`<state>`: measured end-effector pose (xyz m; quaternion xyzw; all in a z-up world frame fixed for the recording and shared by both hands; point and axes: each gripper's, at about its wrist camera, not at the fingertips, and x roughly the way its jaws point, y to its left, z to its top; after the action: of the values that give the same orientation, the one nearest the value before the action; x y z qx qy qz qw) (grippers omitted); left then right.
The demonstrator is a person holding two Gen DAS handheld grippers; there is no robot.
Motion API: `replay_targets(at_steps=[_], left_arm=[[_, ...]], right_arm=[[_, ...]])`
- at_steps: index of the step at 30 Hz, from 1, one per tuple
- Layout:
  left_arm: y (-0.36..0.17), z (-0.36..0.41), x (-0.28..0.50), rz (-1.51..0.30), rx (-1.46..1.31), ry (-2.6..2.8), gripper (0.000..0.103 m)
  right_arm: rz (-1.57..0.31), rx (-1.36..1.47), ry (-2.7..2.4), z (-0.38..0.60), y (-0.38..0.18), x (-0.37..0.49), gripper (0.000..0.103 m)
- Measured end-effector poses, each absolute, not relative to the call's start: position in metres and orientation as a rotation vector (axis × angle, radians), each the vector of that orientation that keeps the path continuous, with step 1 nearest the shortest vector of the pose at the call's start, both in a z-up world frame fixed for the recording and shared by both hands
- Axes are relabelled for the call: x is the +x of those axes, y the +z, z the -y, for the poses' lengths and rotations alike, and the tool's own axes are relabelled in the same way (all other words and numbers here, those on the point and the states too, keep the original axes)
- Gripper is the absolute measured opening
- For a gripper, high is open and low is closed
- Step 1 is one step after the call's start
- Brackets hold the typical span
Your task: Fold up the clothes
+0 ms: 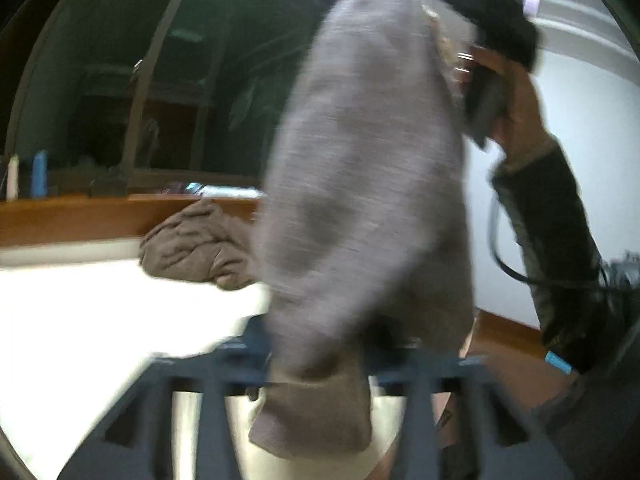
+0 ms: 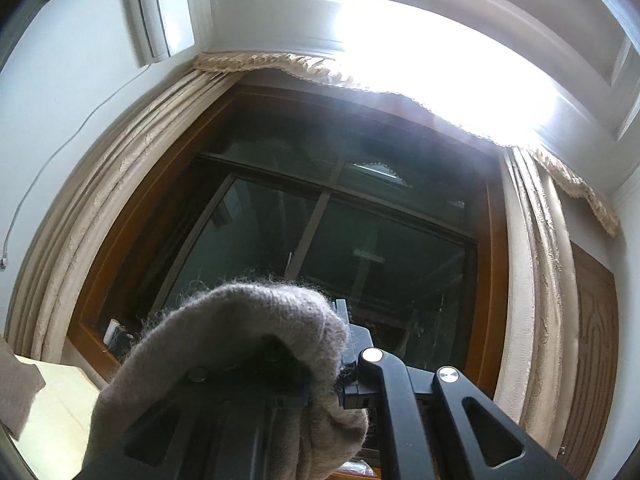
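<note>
Clearly mid-fold, the grey knit sweater is hanging in the air, pinched between the raised right gripper and the left gripper below it, while a crumpled brown garment beyond is lying unfolded.

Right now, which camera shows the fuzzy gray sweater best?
The left wrist view: the gray sweater hangs there nearly full length, though blurred. The right wrist view shows only a bunched fold draped over the right gripper.
</note>
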<state>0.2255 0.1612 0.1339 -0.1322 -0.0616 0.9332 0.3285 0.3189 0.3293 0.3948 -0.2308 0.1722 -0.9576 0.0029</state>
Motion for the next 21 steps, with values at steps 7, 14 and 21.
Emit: replay_targets(at_steps=[7, 14, 21], left_arm=[[0.152, -0.105, 0.209, 0.443, -0.282, 2.596, 0.003], [0.245, -0.025, 0.246, 0.521, 0.174, 2.891, 0.003], [0.316, -0.023, 0.302, 0.316, 0.558, 3.024, 0.003]], right_arm=[[-0.496, -0.711, -3.031, -0.343, 0.387, 0.322, 0.009], [-0.460, -0.632, -3.108, -0.375, 0.369, 0.320, 0.009], [-0.446, -0.576, -3.104, -0.390, 0.352, 0.323, 0.009]])
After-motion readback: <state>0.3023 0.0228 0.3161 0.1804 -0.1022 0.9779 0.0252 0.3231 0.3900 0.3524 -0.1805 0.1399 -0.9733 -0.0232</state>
